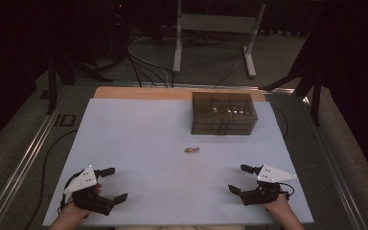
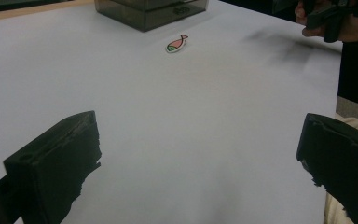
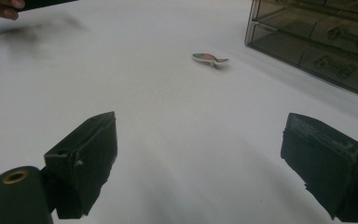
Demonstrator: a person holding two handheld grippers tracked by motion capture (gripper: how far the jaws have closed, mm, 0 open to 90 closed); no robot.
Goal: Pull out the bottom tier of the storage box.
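Left gripper (image 1: 113,184) is held at the near left corner of the white worktop (image 1: 139,143), fingers (image 2: 56,163) spread wide, nothing between them. Right gripper (image 1: 242,178) is held at the near right corner, fingers (image 3: 84,158) likewise wide and empty. Both grippers are seen well apart from the fish-shaped sticker (image 1: 191,150), which lies flat on the worktop between them and farther out, pink and green. Just beyond the sticker, slightly to its right, a smoked transparent drawer cabinet (image 1: 224,113) is seen at the far edge, drawers shut.
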